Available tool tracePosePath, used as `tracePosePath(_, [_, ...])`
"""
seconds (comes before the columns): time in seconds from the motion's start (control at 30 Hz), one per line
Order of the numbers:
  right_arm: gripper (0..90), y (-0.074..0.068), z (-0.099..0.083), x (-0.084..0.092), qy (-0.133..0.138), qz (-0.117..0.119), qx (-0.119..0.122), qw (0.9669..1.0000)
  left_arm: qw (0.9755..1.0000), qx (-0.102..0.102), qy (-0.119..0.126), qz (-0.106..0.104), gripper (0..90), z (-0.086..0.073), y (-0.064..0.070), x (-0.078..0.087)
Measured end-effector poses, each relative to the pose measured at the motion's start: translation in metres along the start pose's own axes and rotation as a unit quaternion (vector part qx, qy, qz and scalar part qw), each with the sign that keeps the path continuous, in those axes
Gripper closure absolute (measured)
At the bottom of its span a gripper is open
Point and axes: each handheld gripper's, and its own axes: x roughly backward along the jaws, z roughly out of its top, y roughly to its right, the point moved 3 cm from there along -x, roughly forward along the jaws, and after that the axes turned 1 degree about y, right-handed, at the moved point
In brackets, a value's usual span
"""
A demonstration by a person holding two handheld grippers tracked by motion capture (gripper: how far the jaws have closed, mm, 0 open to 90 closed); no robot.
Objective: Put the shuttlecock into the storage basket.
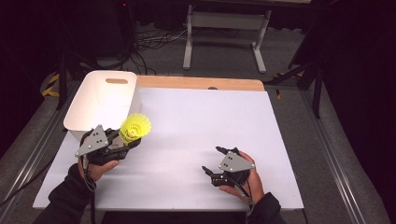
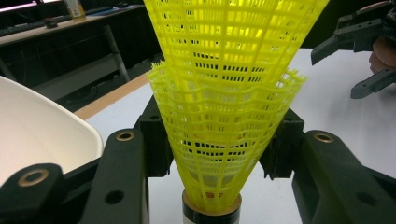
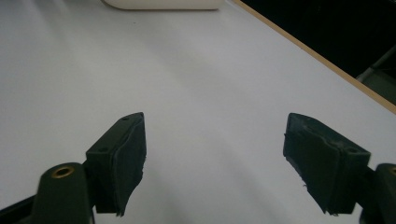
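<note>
Left tool [image 1: 127,141] is clamped on the yellow shuttlecocks [image 1: 135,127], two nested skirts, pads pressing the lower skirt from both sides, cork base down between the jaws in the left gripper view. Seen from the high view, the pair sits at about nine o'clock on the white surface [image 1: 196,126], raised off it, touching nothing but the tool. Just beyond, toward eleven o'clock, stands the white bin [image 1: 103,100], its near right corner close beside the flared skirt; tight quarters on that side. The bin hangs at the surface's left edge, its far wall reaching the wooden strip [image 1: 201,83] at twelve o'clock.

Right tool [image 1: 213,160] rests low at five o'clock, jaws spread wide with bare surface between them in the right gripper view. It sits well apart from the left tool, near the front edge. Between the two tools, and from the middle out to three o'clock, the surface lies open, plenty of room to move.
</note>
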Motion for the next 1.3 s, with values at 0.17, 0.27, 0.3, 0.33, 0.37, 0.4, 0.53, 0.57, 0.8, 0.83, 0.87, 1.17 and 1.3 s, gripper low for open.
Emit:
tracePosePath(0.17, [22.4,0.0,0.0,0.0,0.0,-0.001,0.001,1.0,1.0,-0.001,0.003,0.002,53.5,0.002,-0.001,0.004])
tracePosePath(0.27, [22.0,0.0,0.0,0.0,0.001,-0.002,0.0,1.0,1.0,0.001,0.006,0.006,53.5,0.003,-0.003,0.006])
tracePosePath(0.3, [22.0,0.0,0.0,0.0,0.001,-0.002,0.0,1.0,1.0,0.001,0.006,0.006,53.5,0.003,-0.003,0.006])
tracePosePath(0.33, [21.8,0.0,0.0,0.0,0.001,-0.002,0.001,1.0,1.0,0.003,0.007,0.004,53.5,0.004,-0.004,0.008])
tracePosePath(0.37, [21.8,0.0,0.0,0.0,0.001,-0.002,0.001,1.0,0.9999,0.003,0.009,0.007,53.5,0.005,-0.005,0.009])
tracePosePath(0.4, [21.8,0.0,0.0,0.0,0.001,-0.002,0.001,1.0,0.9999,0.003,0.009,0.007,53.5,0.005,-0.005,0.009])
tracePosePath(0.53, [21.7,0.0,0.0,-0.001,0.001,-0.001,0.0,1.0,0.9998,0.006,0.015,0.01,53.5,0.007,-0.006,0.012])
tracePosePath(0.57, [21.7,0.0,0.0,-0.001,0.001,-0.001,0.001,1.0,0.9998,0.005,0.015,0.012,53.5,0.007,-0.006,0.013])
tracePosePath(0.8, [21.6,0.0,0.0,-0.001,0.001,-0.001,0.001,1.0,0.9997,0.006,0.02,0.015,53.5,0.01,-0.008,0.016])
tracePosePath(0.83, [21.6,0.0,0.0,-0.001,0.001,-0.002,0.001,1.0,0.9996,0.006,0.021,0.016,53.5,0.01,-0.008,0.017])
tracePosePath(0.87, [21.5,0.0,0.0,-0.001,0.001,-0.001,0.0,1.0,0.9996,0.007,0.021,0.017,53.5,0.01,-0.009,0.017])
tracePosePath(1.17, [20.6,0.0,0.0,-0.001,0.005,0.001,-0.004,1.0,0.999,0.012,0.029,0.032,53.5,0.013,-0.013,0.024])
tracePosePath(1.3, [18.5,0.0,0.0,-0.002,0.007,-0.002,-0.009,0.9999,0.9986,0.015,0.035,0.038,53.5,0.014,-0.017,0.028])
